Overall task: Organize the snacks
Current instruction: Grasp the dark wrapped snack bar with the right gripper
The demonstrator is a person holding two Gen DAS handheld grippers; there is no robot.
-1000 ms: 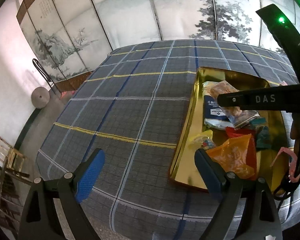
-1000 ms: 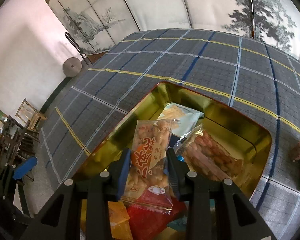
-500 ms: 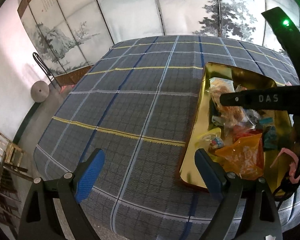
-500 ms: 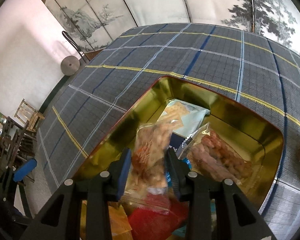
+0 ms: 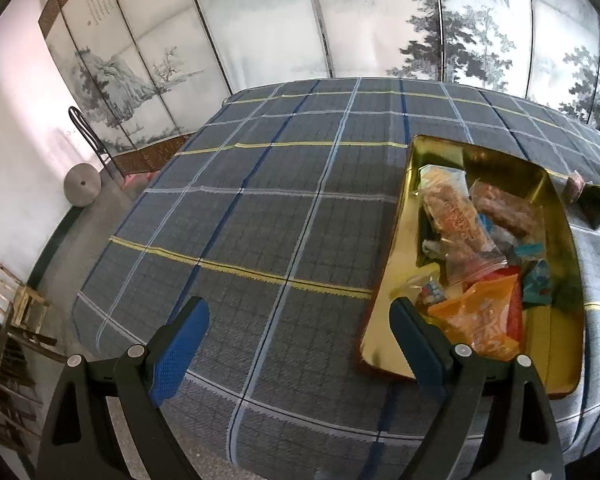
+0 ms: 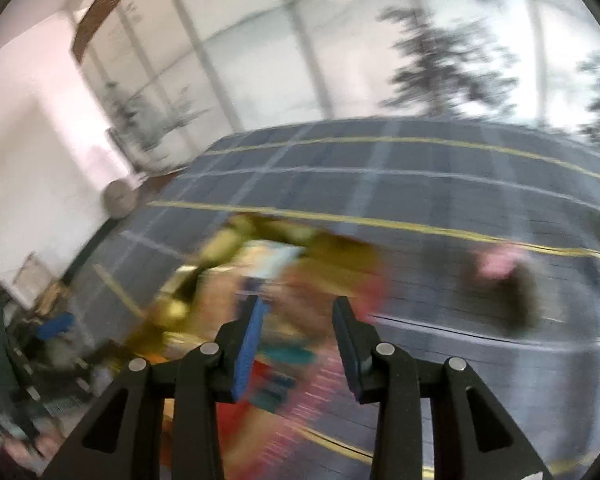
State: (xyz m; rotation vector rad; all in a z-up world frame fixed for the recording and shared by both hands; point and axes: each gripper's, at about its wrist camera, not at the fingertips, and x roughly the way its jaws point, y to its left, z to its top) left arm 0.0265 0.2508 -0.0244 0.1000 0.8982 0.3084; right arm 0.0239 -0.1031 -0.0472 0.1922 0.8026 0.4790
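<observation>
A gold tray [image 5: 394,240] sits on the plaid tablecloth at the right of the left wrist view and holds several snack packets. A clear packet of orange crackers [image 5: 454,216] lies in the tray beside a packet of brown snacks [image 5: 508,210]. An orange packet [image 5: 486,320] lies at the tray's near end. My left gripper [image 5: 296,336] is open and empty over the cloth, left of the tray. My right gripper [image 6: 298,320] is open and empty above the blurred tray [image 6: 220,240].
A pink packet [image 6: 496,264] and a dark object [image 6: 520,300] lie on the cloth right of the tray; they also show at the right edge of the left wrist view [image 5: 576,186]. Painted folding screens [image 5: 300,32] stand behind the table. Wooden chairs [image 5: 16,300] stand left.
My right gripper has let go of the cracker packet, which now lies in the tray, and has swung fast to the right, out of the left wrist view.
</observation>
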